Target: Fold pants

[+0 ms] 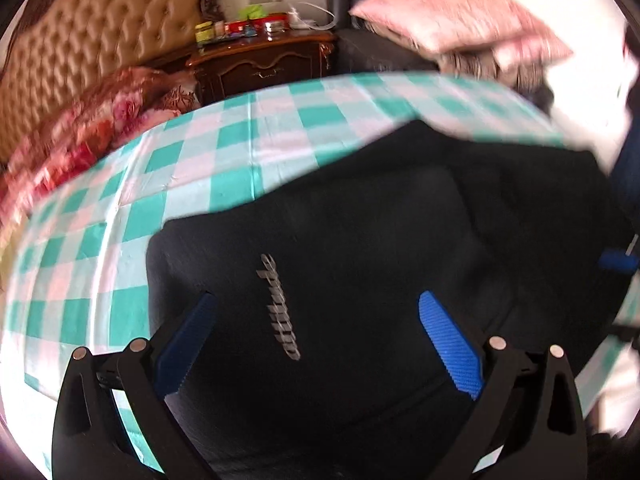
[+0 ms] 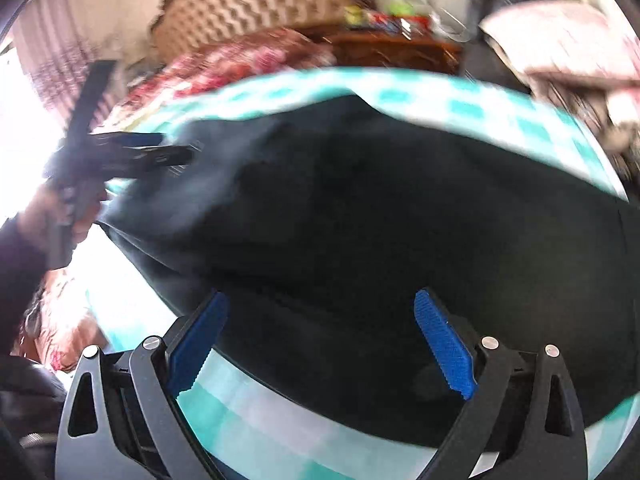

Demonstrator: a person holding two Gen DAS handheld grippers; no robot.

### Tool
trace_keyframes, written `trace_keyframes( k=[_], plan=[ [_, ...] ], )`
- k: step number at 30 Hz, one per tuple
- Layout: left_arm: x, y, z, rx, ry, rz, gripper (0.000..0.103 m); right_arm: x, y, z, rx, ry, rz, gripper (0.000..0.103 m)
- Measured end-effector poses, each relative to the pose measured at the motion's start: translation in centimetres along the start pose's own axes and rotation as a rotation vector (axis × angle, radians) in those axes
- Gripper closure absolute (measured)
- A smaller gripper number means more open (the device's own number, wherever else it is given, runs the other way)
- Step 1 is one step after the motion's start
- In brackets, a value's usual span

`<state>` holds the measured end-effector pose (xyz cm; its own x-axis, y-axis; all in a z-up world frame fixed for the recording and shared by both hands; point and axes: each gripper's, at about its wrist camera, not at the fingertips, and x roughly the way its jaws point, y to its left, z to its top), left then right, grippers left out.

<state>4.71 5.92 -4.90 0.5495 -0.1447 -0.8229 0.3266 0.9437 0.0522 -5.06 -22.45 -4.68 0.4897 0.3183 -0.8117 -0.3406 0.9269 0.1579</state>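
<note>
Both tongs share one build: the left tongs (image 1: 316, 340) and right tongs (image 2: 320, 338) have black angular arms with triangular cut-outs, round silver screws at the joints and ribbed blue pads (image 1: 450, 346); a dark sleeve (image 2: 16, 264) covers the person's arm

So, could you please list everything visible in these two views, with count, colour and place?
pants: one, black with a silver logo, spread on the cloth
checked cloth: one, teal and white, covering the surface
floral blanket: one, red and pink, far left
headboard: one, tan, tufted, behind
nightstand: one, dark wood, cluttered with small items
pillow: one, pink, far right
left gripper: blue fingers, open over the pants
right gripper: blue fingers, open over the pants' near edge
hand: one, holding the left gripper
</note>
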Motion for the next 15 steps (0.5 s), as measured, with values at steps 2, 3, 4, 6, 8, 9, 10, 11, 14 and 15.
trace_keyframes(
  k=[2, 3, 4, 6, 8, 9, 10, 11, 14, 15],
  plan=[
    [1.6, -0.7, -0.9, 0.017, 0.045, 0.023, 0.001, -0.4, 0.2, -0.6, -0.02, -0.028, 0.006, 0.011],
    [1.7, -0.5, -1.1, 0.001, 0.029, 0.015, 0.001, -0.5, 0.3, -0.6, -0.028, -0.028, -0.001, 0.011],
    [1.8, -0.1, -1.2, -0.026, 0.031, -0.005, 0.001, -0.7, 0.3, -0.5, -0.025, -0.031, 0.0, 0.011],
    [1.8, 0.2, -1.0, -0.043, 0.052, -0.009, 0.001, -2.5, -0.9, -0.5, 0.058, -0.087, 0.047, 0.011],
    [0.8, -0.4, -0.3, -0.026, 0.047, 0.049, 0.002, -5.6, -3.7, -1.2, 0.195, -0.177, 0.077, 0.011],
    [0.0, -1.0, 0.2, -0.015, 0.021, 0.05, 0.002, -6.9, -5.0, -1.8, 0.25, -0.213, 0.072, 0.011],
    [-1.2, -1.9, 0.8, -0.006, -0.019, 0.019, 0.002, -8.2, -6.4, -2.6, 0.304, -0.245, 0.068, 0.011],
    [-1.9, -2.7, 1.3, 0.001, -0.042, -0.002, 0.002, -9.6, -8.1, -3.7, 0.374, -0.28, 0.066, 0.011],
    [-3.2, -6.6, 2.7, 0.062, -0.1, -0.063, 0.002, -12.1, -12.4, -6.3, 0.555, -0.341, 0.061, 0.011],
    [-3.2, -7.8, 3.0, 0.085, -0.112, -0.077, 0.002, -12.4, -13.2, -6.9, 0.591, -0.348, 0.059, 0.011]
  ],
)
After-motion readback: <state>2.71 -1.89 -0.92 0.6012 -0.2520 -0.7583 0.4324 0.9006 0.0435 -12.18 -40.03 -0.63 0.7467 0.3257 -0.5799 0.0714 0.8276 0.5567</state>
